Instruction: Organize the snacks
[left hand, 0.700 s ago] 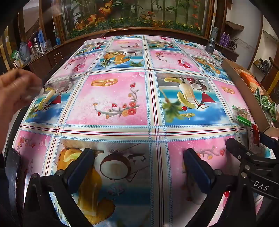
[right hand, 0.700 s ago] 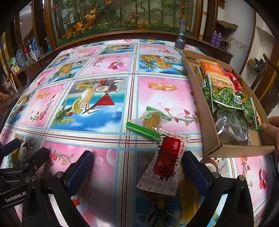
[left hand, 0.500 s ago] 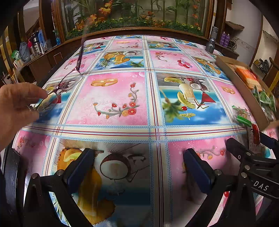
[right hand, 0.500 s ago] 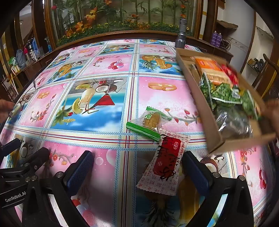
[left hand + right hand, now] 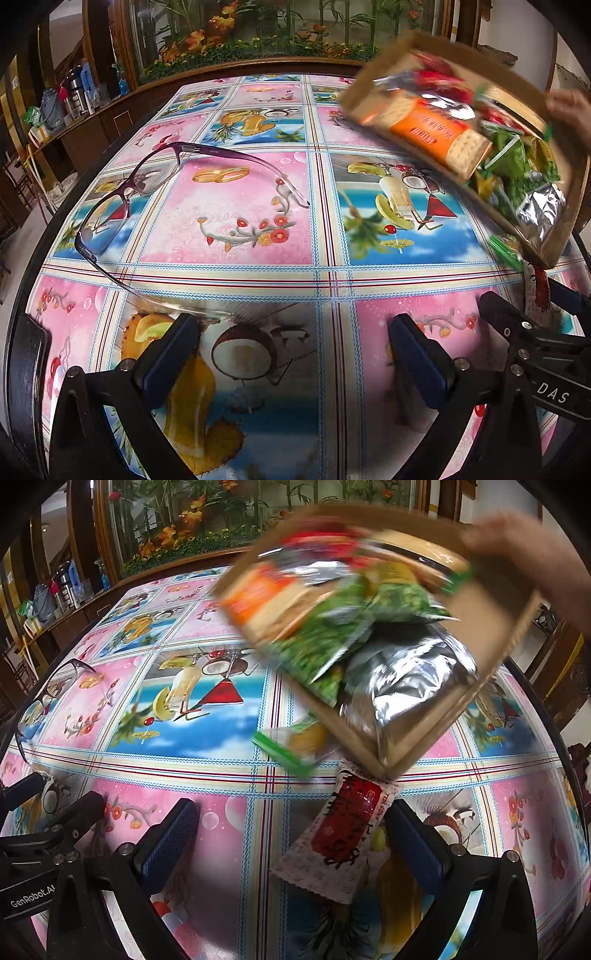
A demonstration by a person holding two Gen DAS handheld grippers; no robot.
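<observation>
— Where's the cardboard box (image 5: 491,653) now?

— Off the table (image 5: 236,266), tipped steeply, one corner low over the cloth; a bare hand (image 5: 517,550) grips its far rim; the packets inside are sliding toward the low corner: an orange cracker pack (image 5: 436,133), green bags (image 5: 332,642), a silver foil pouch (image 5: 410,686).

— And what's loose on the table?

— A red-and-white snack packet (image 5: 340,827) lies between the fingers of the right gripper (image 5: 291,838), untouched; a green-edged clear packet (image 5: 291,742) sits just beyond it, under the box's edge.

— The grippers?

— Both spread wide and holding nothing; the left gripper (image 5: 295,354) hangs over bare cloth; a pair of glasses (image 5: 147,206) rests unfolded on the table ahead of it, one arm reaching to its left finger (image 5: 166,354).
</observation>
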